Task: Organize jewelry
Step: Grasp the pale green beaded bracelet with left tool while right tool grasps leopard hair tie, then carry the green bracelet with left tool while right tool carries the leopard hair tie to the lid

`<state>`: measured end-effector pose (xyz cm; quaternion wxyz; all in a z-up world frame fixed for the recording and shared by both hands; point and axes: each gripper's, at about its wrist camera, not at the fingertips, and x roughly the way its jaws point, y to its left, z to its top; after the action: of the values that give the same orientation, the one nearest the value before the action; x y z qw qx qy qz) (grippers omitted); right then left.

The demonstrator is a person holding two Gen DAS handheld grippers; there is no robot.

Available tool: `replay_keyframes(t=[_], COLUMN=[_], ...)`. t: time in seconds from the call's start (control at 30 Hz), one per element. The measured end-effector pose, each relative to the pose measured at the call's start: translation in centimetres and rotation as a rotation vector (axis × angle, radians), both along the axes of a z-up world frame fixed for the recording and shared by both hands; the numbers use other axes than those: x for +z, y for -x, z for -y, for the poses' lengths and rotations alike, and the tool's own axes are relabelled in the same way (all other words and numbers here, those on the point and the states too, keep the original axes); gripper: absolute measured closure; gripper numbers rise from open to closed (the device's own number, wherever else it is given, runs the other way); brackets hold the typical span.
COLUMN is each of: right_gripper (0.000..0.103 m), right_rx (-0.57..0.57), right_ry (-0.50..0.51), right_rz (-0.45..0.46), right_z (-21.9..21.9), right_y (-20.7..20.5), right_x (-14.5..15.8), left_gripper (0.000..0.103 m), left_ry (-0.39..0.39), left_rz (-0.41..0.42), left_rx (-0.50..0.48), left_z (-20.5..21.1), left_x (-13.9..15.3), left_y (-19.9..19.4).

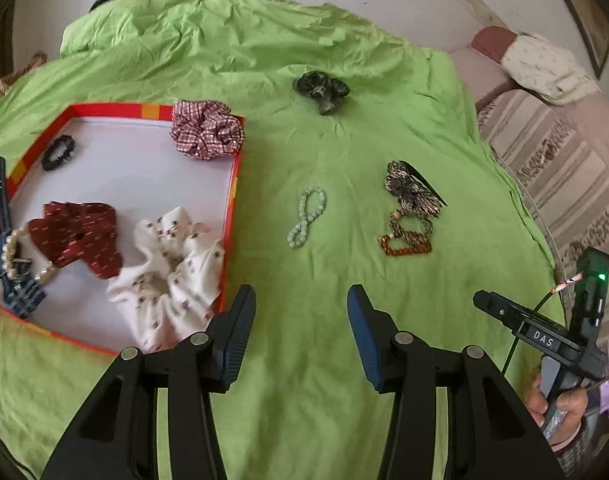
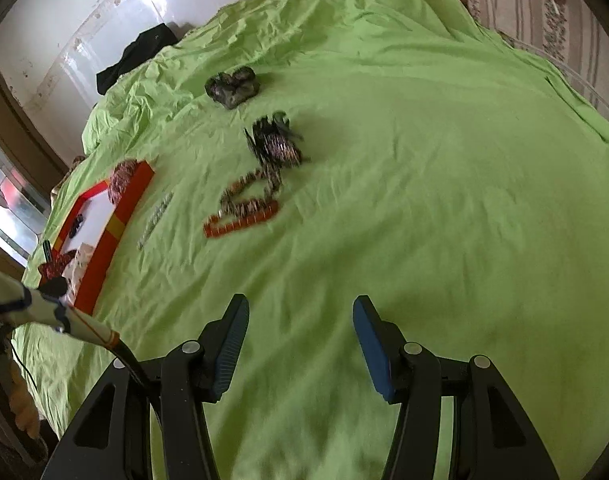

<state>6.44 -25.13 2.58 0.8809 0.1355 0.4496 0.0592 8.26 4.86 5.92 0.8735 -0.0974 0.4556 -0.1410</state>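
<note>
One bed, covered by a wrinkled green sheet [image 1: 324, 40], beside a white wall. One red-rimmed tray [image 1: 116, 111] holds three scrunchies: plaid [image 1: 206, 130], maroon [image 1: 78, 236], white printed [image 1: 172, 268]. On the sheet lie one pale bead bracelet [image 1: 307, 216] and one orange bracelet [image 1: 404, 248]. Left gripper [image 1: 300, 308] and right gripper [image 2: 300, 316]: jaws apart, nothing between them.

A green sheet [image 1: 324, 300] carries a red tray [image 1: 232, 200], pale bead bracelet [image 1: 306, 216], dark scrunchie [image 1: 320, 86] and chains [image 1: 408, 232].
</note>
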Motion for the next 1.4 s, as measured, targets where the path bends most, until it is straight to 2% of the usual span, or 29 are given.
replay_keyframes(t=[0.27,0.33,0.53,0.63,0.7,0.77,0.83,0.87,0.9,1.13,1.4], right_gripper=[0.045,0.045,0.045,0.047,0.052,0.056,0.065,0.077,0.09,0.093,0.093], right_rx=[0.004,0.006,0.036,0.038,0.035,0.031,0.032,0.037,0.042,0.04,0.031], right_ry=[-0.049,-0.053,-0.036,-0.037,-0.042,-0.045,-0.043,-0.037,-0.035,0.007,0.012], right_rz=[0.009,0.008,-0.001,-0.004,-0.001,0.0,0.001,-0.001,-0.003,0.046,0.098], right_z=[0.2,-0.1,-1.4,-1.4,-1.4,-1.3,-1.3,-1.4,-1.6,-1.9,-2.6], right_y=[-5.2,-6.4,-9.1,-9.8,-10.1,-10.3,-10.5,-10.6,-10.6,-8.4,-4.6], right_x=[-0.4,-0.6,-1.7,-2.2,-2.4,-2.6,-2.7,-2.8,-2.8,-0.8,2.9], left_gripper=[0.057,0.059,0.075,0.075,0.076,0.077,0.086,0.095,0.098,0.098,0.098], left_ry=[-0.064,-0.062,-0.042,-0.03,-0.023,-0.018,-0.016,-0.017,-0.023,0.005,0.112], left_rz=[-0.04,-0.048,-0.095,-0.084,-0.075,-0.073,-0.071,-0.071,-0.074,-0.061,-0.004], left_rx=[-0.029,-0.032,-0.029,-0.031,-0.035,-0.032,-0.029,-0.029,-0.024,-0.013,-0.033], left_z=[2.9,3.5,4.5,4.9,5.0,5.1,5.1,5.2,5.1,4.4,2.1], left_x=[-1.5,-2.3,-5.2,-5.7,-5.6,-5.7,-5.8,-5.8,-5.7,-3.6,1.6], left_y=[-5.4,-6.7,-10.0,-10.7,-10.9,-11.1,-11.1,-11.1,-11.0,-8.7,-3.5])
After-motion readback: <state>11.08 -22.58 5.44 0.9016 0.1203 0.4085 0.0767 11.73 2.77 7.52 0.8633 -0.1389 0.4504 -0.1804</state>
